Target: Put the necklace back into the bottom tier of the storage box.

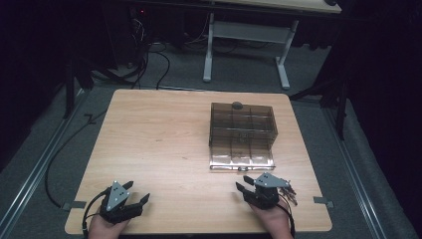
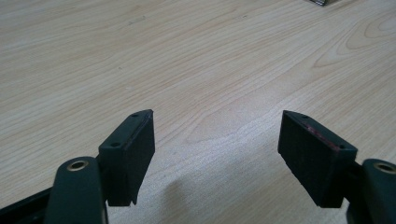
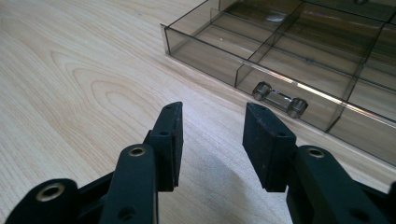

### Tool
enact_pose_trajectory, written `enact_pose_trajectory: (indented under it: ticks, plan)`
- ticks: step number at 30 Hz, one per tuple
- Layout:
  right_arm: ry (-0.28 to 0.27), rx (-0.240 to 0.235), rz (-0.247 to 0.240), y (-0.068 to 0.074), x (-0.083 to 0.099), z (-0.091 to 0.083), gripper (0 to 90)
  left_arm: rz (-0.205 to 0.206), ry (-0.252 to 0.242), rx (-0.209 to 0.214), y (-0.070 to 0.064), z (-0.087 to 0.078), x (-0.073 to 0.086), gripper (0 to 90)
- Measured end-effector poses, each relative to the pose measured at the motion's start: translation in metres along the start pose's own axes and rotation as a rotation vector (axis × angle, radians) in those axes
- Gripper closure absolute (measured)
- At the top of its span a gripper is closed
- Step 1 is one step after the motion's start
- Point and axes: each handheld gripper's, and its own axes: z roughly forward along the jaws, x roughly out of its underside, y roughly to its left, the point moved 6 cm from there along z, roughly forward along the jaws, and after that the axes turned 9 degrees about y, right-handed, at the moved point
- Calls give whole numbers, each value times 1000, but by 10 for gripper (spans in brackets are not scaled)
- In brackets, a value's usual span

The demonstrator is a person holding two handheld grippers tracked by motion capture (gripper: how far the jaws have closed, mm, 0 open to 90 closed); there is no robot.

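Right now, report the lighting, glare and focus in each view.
High view: table lit, surroundings near black. Left gripper view: soft shadow under the open left gripper, far tabletop blurred. Right gripper view: right gripper open, glare streak along the smoky drawer's front edge.

Smoky clear plastic drawer box (image 1: 243, 132), set right of centre on the wooden table (image 1: 159, 144), upright, square to the edges. Small dark knob-like lump (image 1: 237, 105) on the far top rim. Bottom drawer (image 3: 299, 60) pulled out toward the near edge, split into compartments by clear dividers. Clear bar handle (image 3: 279, 99) on two round posts at the drawer front.
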Motion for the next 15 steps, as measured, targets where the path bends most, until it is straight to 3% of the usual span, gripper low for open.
enact_pose_trajectory:
  ticks: [9,15]
  plan:
    - [-20,7,20,-7,-1,-14,587,0,3,1,0,0,0,276]
    - [-35,32,58,-22,6,-30,569,2,8,2,0,1,0,277]
